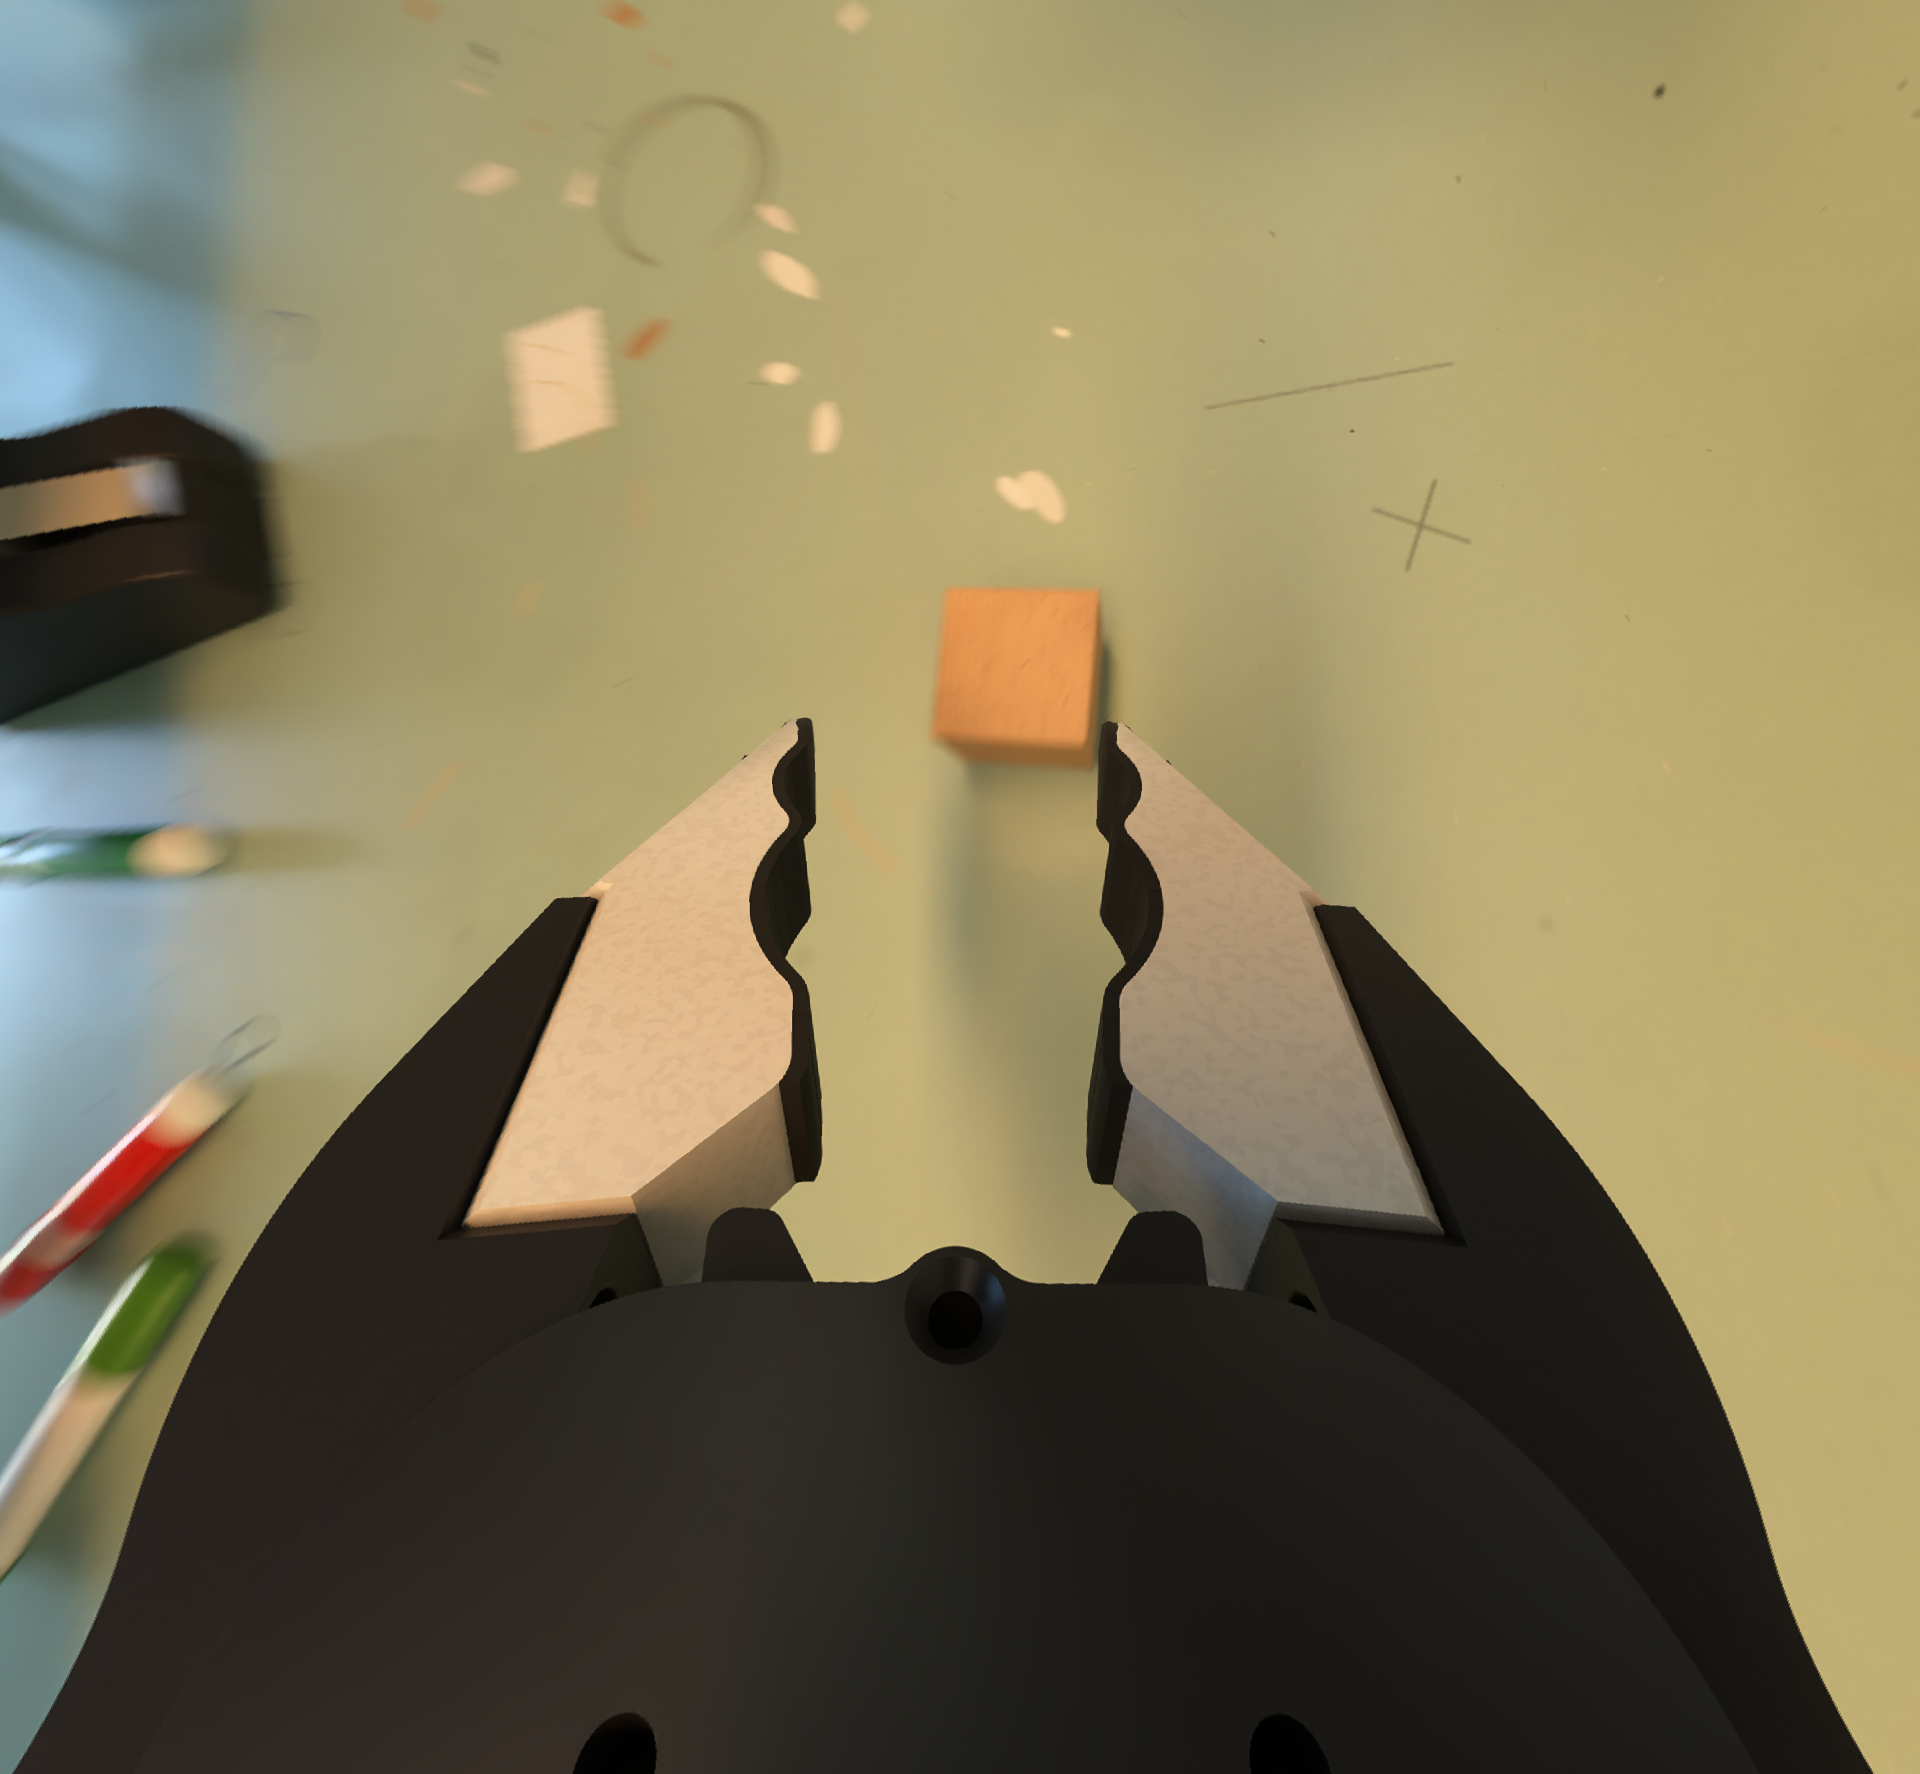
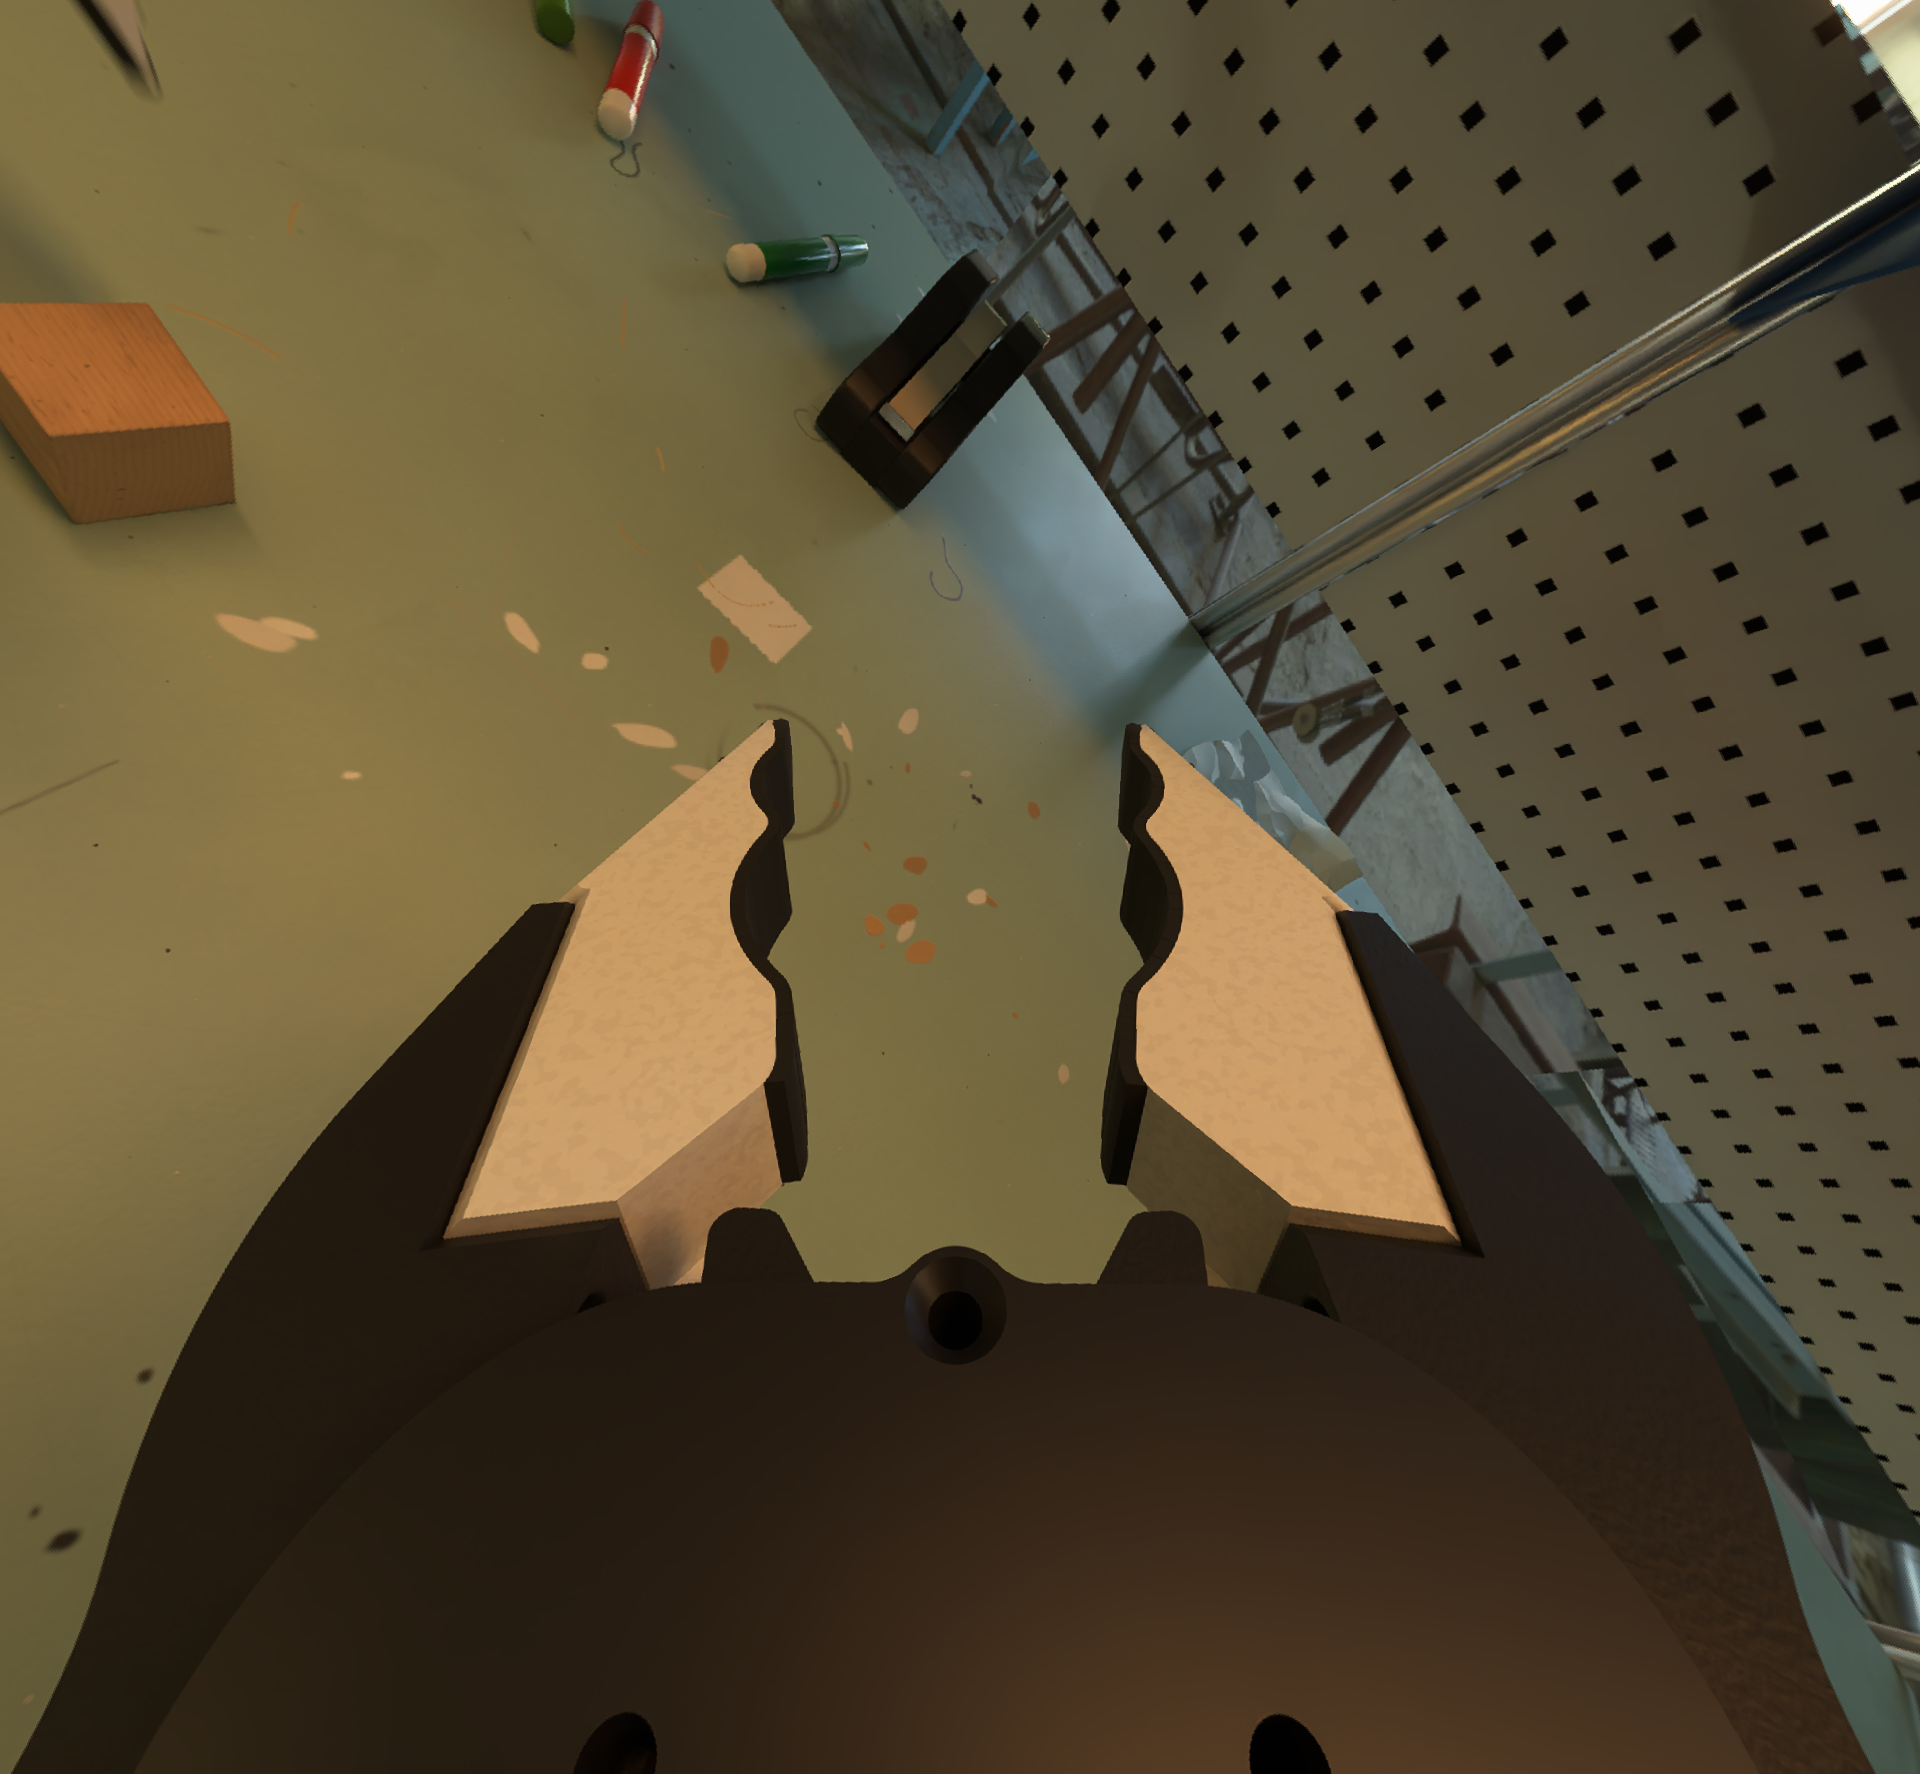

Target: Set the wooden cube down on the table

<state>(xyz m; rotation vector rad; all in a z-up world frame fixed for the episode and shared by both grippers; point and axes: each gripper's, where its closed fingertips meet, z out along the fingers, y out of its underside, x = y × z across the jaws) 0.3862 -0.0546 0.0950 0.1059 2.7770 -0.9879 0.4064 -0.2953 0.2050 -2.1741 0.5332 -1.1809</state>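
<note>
- Left tool (image 1: 956, 737): jaws apart, nothing between them, pointed down at the bench (image 1: 1455, 789).
- Cube (image 1: 1018, 675): rests flat on the bench just beyond the left tool's fingertips, closer to the right-hand fingertip — clear of both fingers.
- Right tool (image 2: 956, 742): jaws apart, empty, above a paint-flecked patch of bench near its edge.
- In the right wrist view the cube (image 2: 114, 410) lies at the far left, well apart from that tool.
- Black holder (image 2: 930, 379): stands near the bench edge, beside a pegboard (image 2: 1455, 322).
- Markers: one red (image 2: 631, 67), two green (image 2: 800, 257) — all lie beyond the holder, well apart from the cube.
</note>
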